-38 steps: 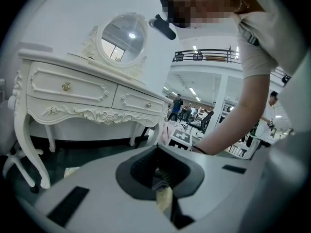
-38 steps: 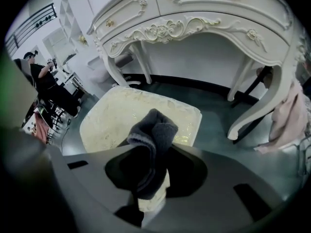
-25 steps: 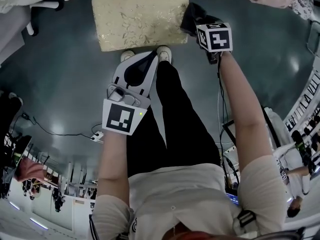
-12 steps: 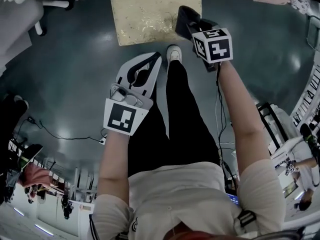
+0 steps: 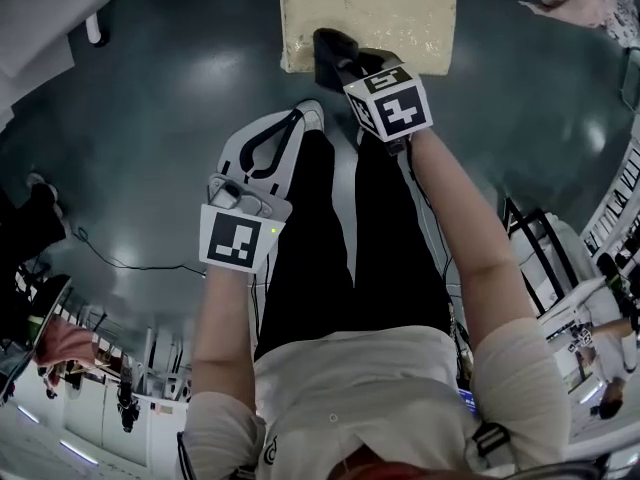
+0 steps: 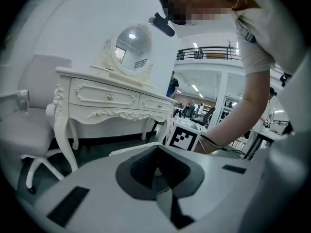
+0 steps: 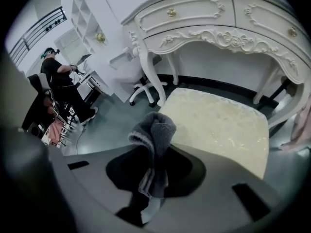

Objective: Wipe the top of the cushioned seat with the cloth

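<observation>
The cushioned seat (image 5: pixel 400 8), pale gold with a patterned top, stands on the floor at the top of the head view. In the right gripper view the seat (image 7: pixel 223 125) lies just ahead. My right gripper (image 5: pixel 335 58) is shut on a dark grey cloth (image 7: pixel 154 130), which sticks up bunched from the jaws. The cloth (image 5: pixel 328 48) hangs over the seat's near edge, towards its left corner. My left gripper (image 5: pixel 292 118) is held lower and to the left, over the floor beside the person's leg, shut with nothing in it (image 6: pixel 158 171).
A white carved dressing table (image 7: pixel 214 18) stands over the seat's far side, and its round mirror (image 6: pixel 129 45) shows in the left gripper view. A white chair (image 6: pixel 29 125) stands left of the table. Cables (image 5: pixel 110 258) lie on the dark floor, with a person (image 7: pixel 58 81) and clutter further off.
The right gripper with the cloth has moved from beside the seat's right edge to over its near edge. The seat has shifted right and up in the head view. The left gripper stays low.
</observation>
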Motion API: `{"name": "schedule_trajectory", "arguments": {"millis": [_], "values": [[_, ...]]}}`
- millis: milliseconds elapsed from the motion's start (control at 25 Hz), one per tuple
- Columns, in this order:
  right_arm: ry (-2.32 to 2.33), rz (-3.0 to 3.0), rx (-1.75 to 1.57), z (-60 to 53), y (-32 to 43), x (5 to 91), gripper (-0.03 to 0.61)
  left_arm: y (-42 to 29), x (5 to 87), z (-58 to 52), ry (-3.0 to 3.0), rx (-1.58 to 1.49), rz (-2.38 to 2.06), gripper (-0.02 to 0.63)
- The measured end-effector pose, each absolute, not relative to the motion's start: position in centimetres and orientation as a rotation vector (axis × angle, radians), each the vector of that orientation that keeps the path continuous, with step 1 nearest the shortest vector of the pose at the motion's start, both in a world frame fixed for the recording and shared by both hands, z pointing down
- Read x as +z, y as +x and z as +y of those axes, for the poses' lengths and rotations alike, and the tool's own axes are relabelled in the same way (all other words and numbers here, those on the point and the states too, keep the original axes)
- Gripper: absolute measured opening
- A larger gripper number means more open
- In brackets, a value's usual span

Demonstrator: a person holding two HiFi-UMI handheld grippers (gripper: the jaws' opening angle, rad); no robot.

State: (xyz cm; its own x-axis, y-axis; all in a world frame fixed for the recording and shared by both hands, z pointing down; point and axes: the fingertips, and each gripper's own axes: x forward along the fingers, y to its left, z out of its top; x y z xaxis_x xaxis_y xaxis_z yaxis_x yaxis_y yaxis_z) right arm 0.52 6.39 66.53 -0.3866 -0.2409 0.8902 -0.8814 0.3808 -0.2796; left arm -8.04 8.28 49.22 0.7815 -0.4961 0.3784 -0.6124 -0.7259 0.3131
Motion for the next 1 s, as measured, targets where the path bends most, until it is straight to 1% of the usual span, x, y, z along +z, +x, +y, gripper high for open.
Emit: {"name": "schedule_trajectory", "arguments": {"millis": [160,440,1000], "values": [[0.929,-1.865,1.008,5.6,-2.9,67.8,0.083,-10.9,50.2,7.9,2.515,0.369,-0.895,0.012],[0.891,-1.858,0.998,4.4,-5.2,69.0,0.083,-12.7,51.4,7.8,2.465,0.344,-0.949,0.012],[0.944,-1.785,1.078,5.0,2.8,70.7,0.086,-6.9,51.6,7.3,2.496,0.372,-0.909,0.012]]}}
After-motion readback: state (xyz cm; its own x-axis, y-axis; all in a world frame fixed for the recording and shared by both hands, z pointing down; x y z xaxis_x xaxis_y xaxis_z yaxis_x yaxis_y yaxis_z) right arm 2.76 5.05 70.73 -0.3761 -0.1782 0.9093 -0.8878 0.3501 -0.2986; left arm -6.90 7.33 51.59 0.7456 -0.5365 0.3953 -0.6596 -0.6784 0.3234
